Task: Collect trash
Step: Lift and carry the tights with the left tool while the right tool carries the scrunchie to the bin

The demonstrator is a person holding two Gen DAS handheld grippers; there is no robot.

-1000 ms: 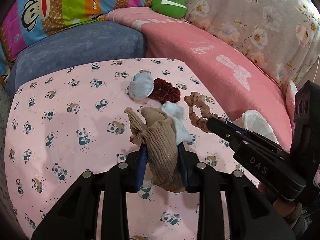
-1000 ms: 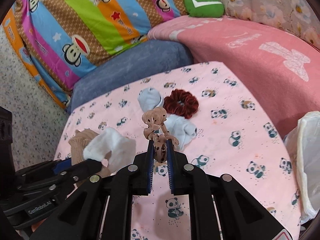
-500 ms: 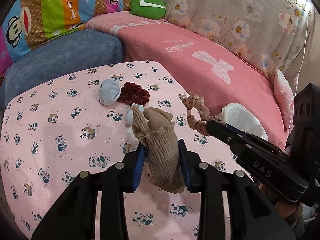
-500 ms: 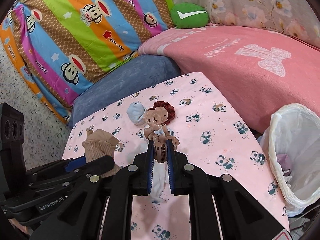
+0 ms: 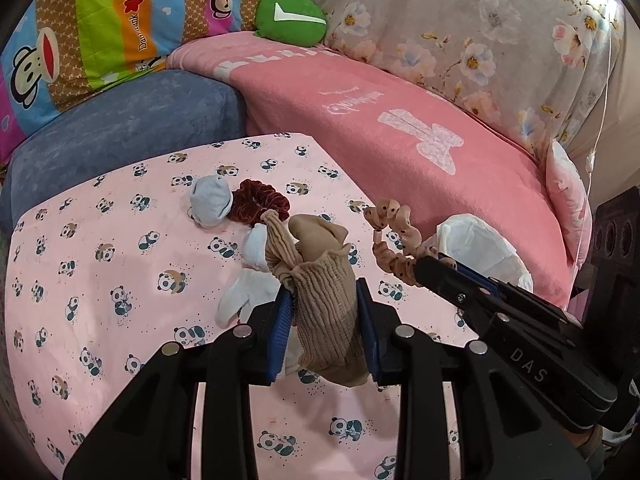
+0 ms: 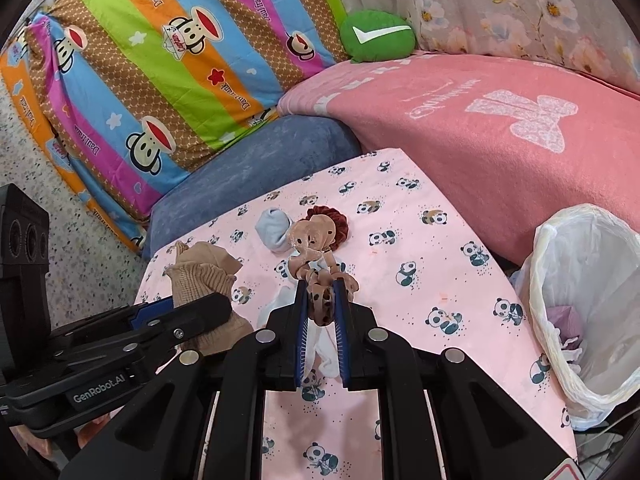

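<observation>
My left gripper (image 5: 324, 300) is shut on a bunched tan ribbed sock (image 5: 324, 292) held above the panda-print cloth (image 5: 100, 280). My right gripper (image 6: 321, 298) is shut on a beige spotted scrunchie (image 6: 310, 240), which curls up past its tips. Each gripper shows in the other's view: the right gripper (image 5: 430, 266) with the scrunchie (image 5: 394, 236), the left gripper (image 6: 160, 306) with the sock (image 6: 200, 276). On the cloth lie a pale blue sock (image 5: 210, 200), a dark red scrunchie (image 5: 260, 202) and a white sock (image 5: 244, 296). A white-lined trash bin (image 6: 588, 292) stands at the right.
A blue cushion (image 5: 120, 128) and a pink blanket (image 5: 400, 140) border the cloth's far side. Striped cartoon pillows (image 6: 160, 60), a green round cushion (image 6: 376, 36) and a floral sheet (image 5: 480, 40) lie behind. Purple and white scraps (image 6: 564, 320) sit inside the bin.
Both grippers have risen and swung right with their loads. The bin has come fully into the right wrist view, and the items on the cloth sit farther away.
</observation>
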